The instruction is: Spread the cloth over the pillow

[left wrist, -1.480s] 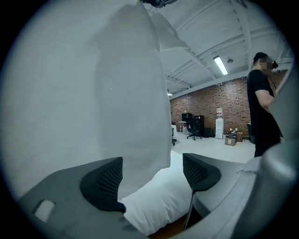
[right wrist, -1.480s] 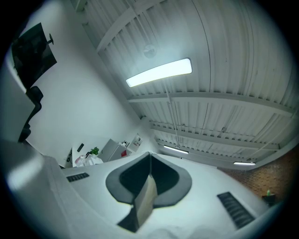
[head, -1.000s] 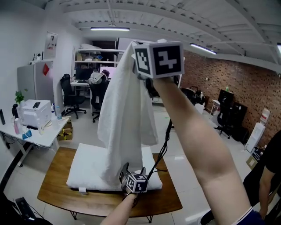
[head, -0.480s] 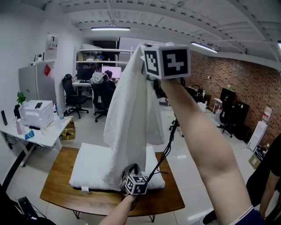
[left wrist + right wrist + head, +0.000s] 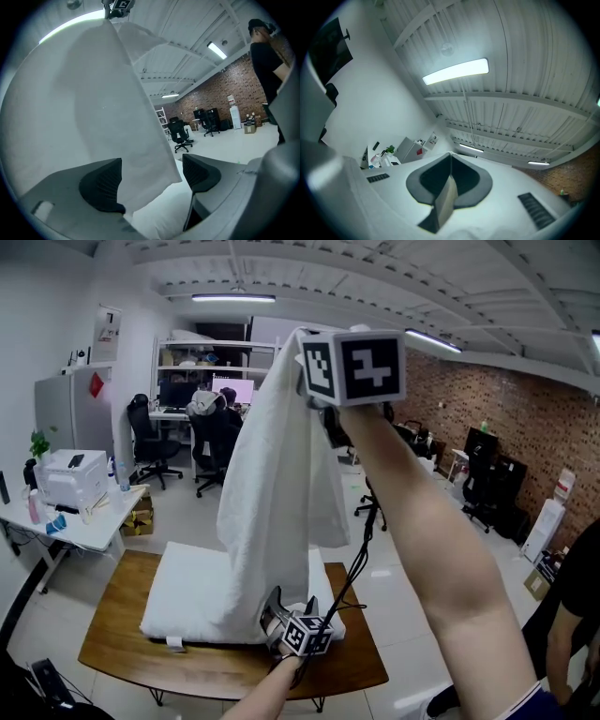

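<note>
**Step in hand:** getting the cloth opened out in the air before it goes onto the pillow. Nothing is spread yet.

**Right gripper** [image 5: 449, 187]: raised high, at 12 o'clock in the head view. Its fingers are clenched on a top corner of the cloth [image 5: 277, 493] (a fold shows nipped between the pads in the right gripper view). The cloth hangs from there in one long drape. Its lower end is down at pillow level; whether it touches the pillow I cannot tell.

**Left gripper** [image 5: 151, 182]: low, at 6 o'clock in the head view, by the near edge of the pillow [image 5: 183, 601]. Its fingers [image 5: 101, 185] have just been opening and now stand released, wide apart. The cloth's bottom corner hangs between them, but neither pad presses on it.

**Pillow:** flat on the wooden counter [image 5: 112, 652], its bare part at about 8 o'clock from the cloth's hanging end. It is mostly uncovered.

**Judgement, next move:**
- The left fingers need to close on that bottom corner while it sits in the gap, well onto the pads.
- The two hands would then draw apart to stretch the edge, and the sheet comes down across the pillow.
- Risk: a shallow bite could slip off the hem.
</note>
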Action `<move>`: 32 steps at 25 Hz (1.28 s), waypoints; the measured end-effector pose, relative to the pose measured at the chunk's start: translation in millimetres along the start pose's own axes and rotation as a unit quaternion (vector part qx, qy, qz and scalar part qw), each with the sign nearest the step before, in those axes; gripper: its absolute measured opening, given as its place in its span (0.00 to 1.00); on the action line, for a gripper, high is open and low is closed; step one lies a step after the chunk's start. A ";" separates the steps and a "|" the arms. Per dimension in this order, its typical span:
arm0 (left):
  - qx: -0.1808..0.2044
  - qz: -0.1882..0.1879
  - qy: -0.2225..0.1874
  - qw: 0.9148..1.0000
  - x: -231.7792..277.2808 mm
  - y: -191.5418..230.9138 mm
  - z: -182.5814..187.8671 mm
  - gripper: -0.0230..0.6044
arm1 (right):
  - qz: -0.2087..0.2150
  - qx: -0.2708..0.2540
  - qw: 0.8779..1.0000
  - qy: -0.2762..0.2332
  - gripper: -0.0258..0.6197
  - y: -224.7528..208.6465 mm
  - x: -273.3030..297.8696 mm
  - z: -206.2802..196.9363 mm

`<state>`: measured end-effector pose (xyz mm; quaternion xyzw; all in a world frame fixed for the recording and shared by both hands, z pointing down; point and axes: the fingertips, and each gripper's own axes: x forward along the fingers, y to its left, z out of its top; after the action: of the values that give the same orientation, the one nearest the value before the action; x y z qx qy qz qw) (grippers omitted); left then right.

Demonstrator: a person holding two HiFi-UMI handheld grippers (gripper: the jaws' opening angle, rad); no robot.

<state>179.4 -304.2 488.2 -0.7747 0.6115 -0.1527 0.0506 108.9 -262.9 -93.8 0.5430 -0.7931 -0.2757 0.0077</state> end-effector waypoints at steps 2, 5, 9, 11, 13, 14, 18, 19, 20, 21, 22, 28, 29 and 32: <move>-0.003 0.008 0.001 1.000 4.1 0.6 5.3 0.65 | -0.004 -0.002 1.000 0.000 0.07 -2.2 -3.8 4.1; -0.004 0.009 -0.008 1.000 6.1 -5.5 17.1 0.65 | -0.006 -0.003 1.000 0.002 0.07 -4.2 -7.6 5.8; -0.001 0.027 -0.006 1.000 8.7 -5.0 25.2 0.60 | -0.008 -0.001 1.000 0.005 0.07 -6.9 -12.5 5.5; 0.001 0.037 -0.002 0.999 8.8 0.3 23.7 0.33 | -0.009 -0.001 1.000 0.005 0.07 -9.1 -13.7 4.7; 0.003 0.040 -0.002 0.999 8.3 3.1 20.6 0.04 | -0.009 0.003 1.000 0.006 0.07 -12.0 -13.9 1.7; 0.002 0.038 -0.002 0.999 7.9 3.1 19.2 0.04 | -0.008 0.006 1.000 0.007 0.07 -13.3 -13.7 -0.4; -0.007 0.027 -0.003 1.000 2.0 -0.9 15.5 0.04 | -0.006 0.013 1.000 0.015 0.07 -17.3 -11.1 -9.1; -0.008 0.023 -0.004 1.000 -0.3 -3.1 13.5 0.04 | -0.007 0.012 1.000 0.017 0.07 -18.4 -10.7 -11.2; -0.009 0.018 -0.005 1.000 -2.8 -5.4 11.3 0.04 | -0.008 0.011 1.000 0.019 0.07 -19.5 -10.6 -13.0; -0.010 0.012 -0.006 1.000 -5.9 -7.5 9.1 0.04 | -0.009 0.010 1.000 0.021 0.07 -20.5 -10.5 -14.6; -0.011 0.005 -0.009 1.000 -9.7 -9.2 7.2 0.04 | -0.010 0.009 1.000 0.022 0.07 -21.2 -10.3 -16.3; -0.024 -0.019 -0.032 0.999 -38.0 -5.5 1.6 0.04 | -0.012 0.015 0.999 0.039 0.07 -23.6 -2.8 -36.3; -0.026 -0.020 -0.035 0.999 -41.9 -2.9 0.5 0.04 | -0.012 0.017 0.999 0.041 0.07 -23.5 -1.3 -40.5; -0.038 -0.023 -0.048 0.998 -55.8 7.8 -1.0 0.04 | -0.015 0.017 0.999 0.047 0.07 -23.0 2.7 -51.1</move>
<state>160.4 -252.2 477.4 -0.7961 0.5961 -0.0931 0.0466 143.5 -293.1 -61.4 0.5670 -0.7884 -0.2365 0.0322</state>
